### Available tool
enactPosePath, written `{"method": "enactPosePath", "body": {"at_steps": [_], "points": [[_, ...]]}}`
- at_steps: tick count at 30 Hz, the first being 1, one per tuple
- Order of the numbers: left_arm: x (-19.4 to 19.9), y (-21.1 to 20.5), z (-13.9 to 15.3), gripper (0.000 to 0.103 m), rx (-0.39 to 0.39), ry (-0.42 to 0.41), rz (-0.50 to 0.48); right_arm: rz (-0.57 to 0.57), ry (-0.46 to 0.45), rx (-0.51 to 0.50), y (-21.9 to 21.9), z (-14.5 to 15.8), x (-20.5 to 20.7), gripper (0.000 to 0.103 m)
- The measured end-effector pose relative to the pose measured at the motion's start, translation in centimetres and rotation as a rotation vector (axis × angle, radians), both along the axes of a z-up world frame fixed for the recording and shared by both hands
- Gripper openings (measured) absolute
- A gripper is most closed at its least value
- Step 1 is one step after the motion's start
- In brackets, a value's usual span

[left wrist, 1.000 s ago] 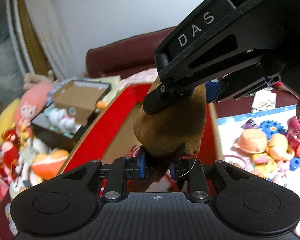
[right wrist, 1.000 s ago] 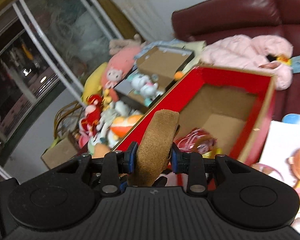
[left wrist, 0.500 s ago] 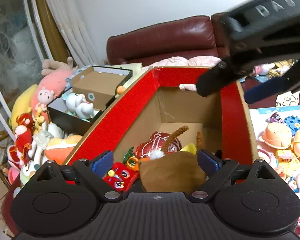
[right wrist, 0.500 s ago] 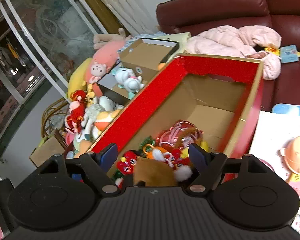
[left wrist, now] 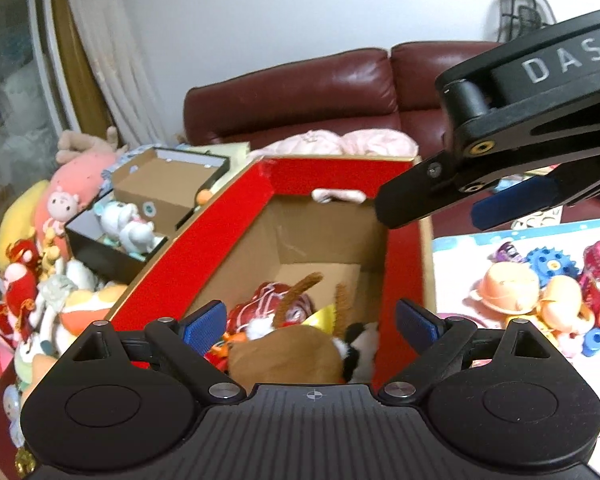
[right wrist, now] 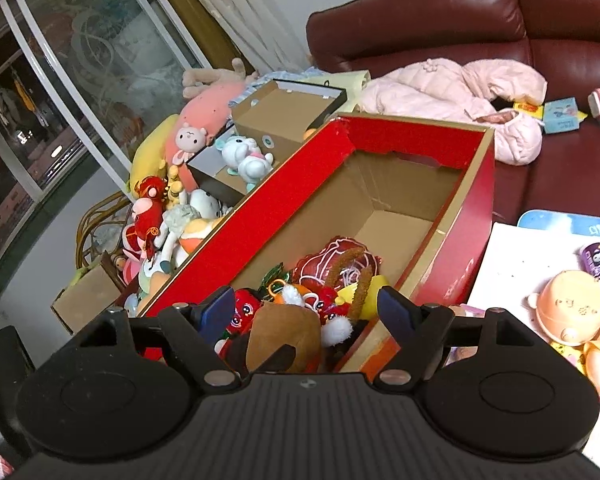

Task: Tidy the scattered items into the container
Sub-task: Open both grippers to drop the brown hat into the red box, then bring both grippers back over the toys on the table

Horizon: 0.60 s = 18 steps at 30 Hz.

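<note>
Big red box (right wrist: 452, 216) sits in front of the sofa (right wrist: 440, 28), and the brown plush toy (left wrist: 284, 354) lies inside on the heap at its near end. Left gripper (left wrist: 312, 322) and right gripper (right wrist: 306, 308) both hover spread wide, gripping nothing.

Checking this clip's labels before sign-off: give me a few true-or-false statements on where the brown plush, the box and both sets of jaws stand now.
1. The brown plush toy lies inside the red box. True.
2. The left gripper has its jaws clamped on the plush. False: they stand wide apart, holding nothing.
3. The right gripper is open. True.
4. The red box is empty. False: several toys fill its near end.
5. Plastic toys remain outside the box. True.
</note>
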<state>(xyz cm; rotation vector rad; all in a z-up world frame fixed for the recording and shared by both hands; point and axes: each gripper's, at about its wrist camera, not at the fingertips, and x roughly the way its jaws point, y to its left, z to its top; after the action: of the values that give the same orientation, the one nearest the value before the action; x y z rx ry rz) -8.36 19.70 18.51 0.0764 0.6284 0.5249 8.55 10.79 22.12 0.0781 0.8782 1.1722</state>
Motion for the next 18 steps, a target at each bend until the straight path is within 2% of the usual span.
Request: {"method": "enactPosePath", "body": {"at_steps": [5,9,14,18], "points": [[0.2,-2.7,1.0,0.097,-0.004,-0.023,-0.074,-0.053,-0.007,0.015,-2.7,0.2,1.2,0.082],[0.7,-5.9,1.1,0.097,0.015,-0.02,-0.16,-0.129,0.017,0.006,-5.5,-0.8,2.8,0.083],[1.5,-9.9,0.0,0.098,0.027,0.015,-0.259,-0.211,0.057,-0.022,-8.9,-3.0,4.1,0.083],[2.0,-11.8,-1.2,0.098,0.023,0.052,-0.299,-0.276,0.107,-0.031,-11.6,-4.9,5.1,0.083]]}}
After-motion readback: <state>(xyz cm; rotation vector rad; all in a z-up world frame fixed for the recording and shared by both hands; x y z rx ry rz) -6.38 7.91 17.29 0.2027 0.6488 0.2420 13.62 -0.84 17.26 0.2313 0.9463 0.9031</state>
